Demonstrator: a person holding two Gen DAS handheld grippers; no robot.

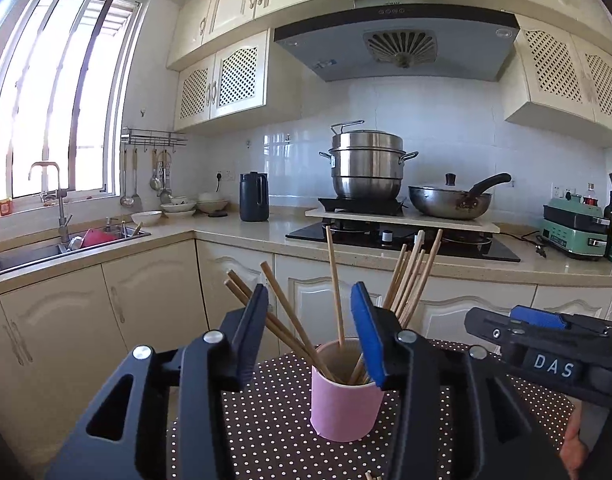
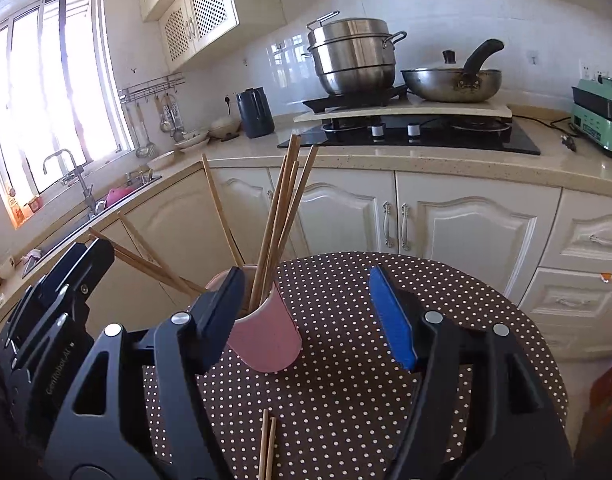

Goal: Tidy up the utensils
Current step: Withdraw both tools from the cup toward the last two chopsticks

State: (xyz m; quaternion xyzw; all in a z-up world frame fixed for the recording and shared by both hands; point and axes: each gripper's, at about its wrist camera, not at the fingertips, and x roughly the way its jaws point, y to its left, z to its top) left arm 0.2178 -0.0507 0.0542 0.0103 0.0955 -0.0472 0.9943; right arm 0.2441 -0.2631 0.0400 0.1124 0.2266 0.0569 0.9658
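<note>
Left gripper (image 1: 311, 328), black two-finger tool with a blue pad on one finger: jaws parted, nothing pinched, the pink cylindrical cup (image 1: 345, 396) seen between and beyond its fingers. Right gripper (image 2: 309, 312), same make: jaws parted wider, gripping nothing, its dark finger overlapping the cup's rim in view; contact cannot be told. Cup stands upright near the middle of the round table with brown white-dotted cloth (image 2: 445, 300). Contents: bundle of light wooden chopsticks (image 2: 282, 216), long axes rising from the cup mouth; one cluster near vertical, tilted slightly toward the stove side, others fanned out low toward the sink side. Two further loose wooden chopsticks (image 2: 267, 444) lie flat on the cloth at the table's near edge, side by side, pointing away toward the cup. Surroundings: cream cabinets under a speckled beige counter (image 1: 234, 236); black glass hob (image 2: 417, 136) with stacked steel steamer pot (image 1: 365, 164) and steel wok with black handle (image 1: 449, 200); dark kettle (image 1: 254, 196); steel sink with tap (image 1: 62, 216) below a bright barred window (image 1: 54, 92); grey range hood (image 1: 397, 44).
</note>
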